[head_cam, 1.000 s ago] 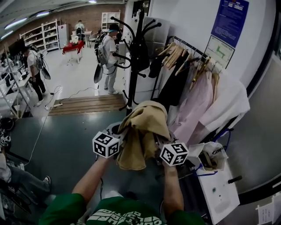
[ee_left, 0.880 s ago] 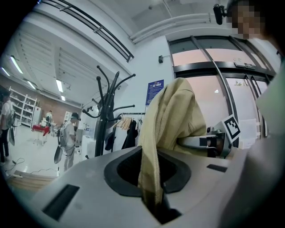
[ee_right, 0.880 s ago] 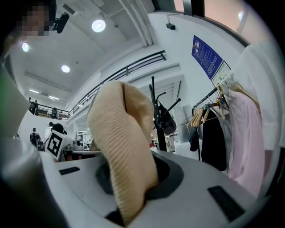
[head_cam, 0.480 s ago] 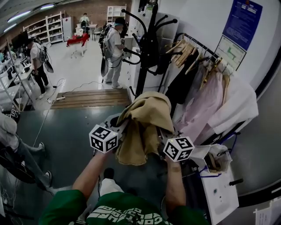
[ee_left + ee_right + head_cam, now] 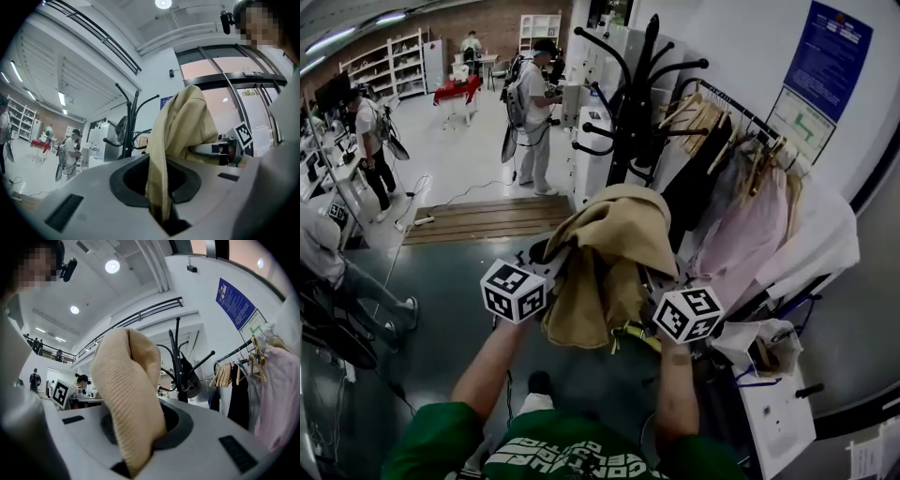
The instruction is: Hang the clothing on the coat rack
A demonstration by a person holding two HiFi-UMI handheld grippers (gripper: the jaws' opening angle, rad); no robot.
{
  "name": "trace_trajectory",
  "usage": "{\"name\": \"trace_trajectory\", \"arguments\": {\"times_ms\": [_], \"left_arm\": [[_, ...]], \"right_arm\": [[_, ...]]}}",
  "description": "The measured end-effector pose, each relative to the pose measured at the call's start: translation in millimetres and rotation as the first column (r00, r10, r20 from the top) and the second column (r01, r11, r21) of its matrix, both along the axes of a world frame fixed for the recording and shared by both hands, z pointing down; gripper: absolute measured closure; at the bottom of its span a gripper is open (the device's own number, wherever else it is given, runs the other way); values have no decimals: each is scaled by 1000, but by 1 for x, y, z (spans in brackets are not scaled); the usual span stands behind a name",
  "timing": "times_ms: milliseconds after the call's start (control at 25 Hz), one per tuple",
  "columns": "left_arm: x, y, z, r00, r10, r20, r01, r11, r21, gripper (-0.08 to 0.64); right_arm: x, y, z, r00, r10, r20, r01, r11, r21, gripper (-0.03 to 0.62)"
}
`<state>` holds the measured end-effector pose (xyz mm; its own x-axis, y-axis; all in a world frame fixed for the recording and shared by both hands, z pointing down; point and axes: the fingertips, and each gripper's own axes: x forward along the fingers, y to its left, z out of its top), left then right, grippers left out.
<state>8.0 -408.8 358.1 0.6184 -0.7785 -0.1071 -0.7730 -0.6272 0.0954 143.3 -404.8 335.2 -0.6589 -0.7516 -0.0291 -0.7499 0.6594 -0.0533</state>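
Observation:
A tan garment (image 5: 605,262) hangs bunched between my two grippers, held up in front of me. My left gripper (image 5: 546,264) is shut on its left part, and the cloth (image 5: 161,187) runs down into the closed jaws. My right gripper (image 5: 654,286) is shut on the right part, a ribbed fold (image 5: 131,418) pinched in its jaws. The black coat rack (image 5: 642,103) stands just beyond the garment, its curved hooks above and behind it; it also shows as the coat rack (image 5: 180,366) and the coat rack (image 5: 129,126). A dark item hangs on one hook.
A clothes rail (image 5: 741,122) with hangers, a black garment and pink garments (image 5: 750,234) stands to the right by the white wall. A white side table (image 5: 773,412) with a bag sits at lower right. People (image 5: 530,103) stand farther back by shelves; a wooden step (image 5: 478,220) lies ahead.
The view has moved closer to the coat rack, which now stands larger and more to the right. The garment stays gripped by both grippers, carried slightly higher and forward.

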Motion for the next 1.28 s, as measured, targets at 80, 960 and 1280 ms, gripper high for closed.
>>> {"name": "trace_trajectory", "arguments": {"times_ms": [80, 960, 1280], "left_arm": [[-11, -10, -8, 1000, 1, -3, -1, 1000, 13, 517], [-98, -122, -106, 999, 32, -23, -28, 990, 140, 517], [-98, -170, -110, 997, 81, -8, -79, 990, 113, 517]], "right_arm": [[-11, -9, -8, 1000, 1, -1, -1, 1000, 12, 548], [-90, -117, -111, 997, 72, 6, -72, 992, 100, 546], [-88, -162, -117, 988, 156, -14, -154, 986, 67, 546]]}}
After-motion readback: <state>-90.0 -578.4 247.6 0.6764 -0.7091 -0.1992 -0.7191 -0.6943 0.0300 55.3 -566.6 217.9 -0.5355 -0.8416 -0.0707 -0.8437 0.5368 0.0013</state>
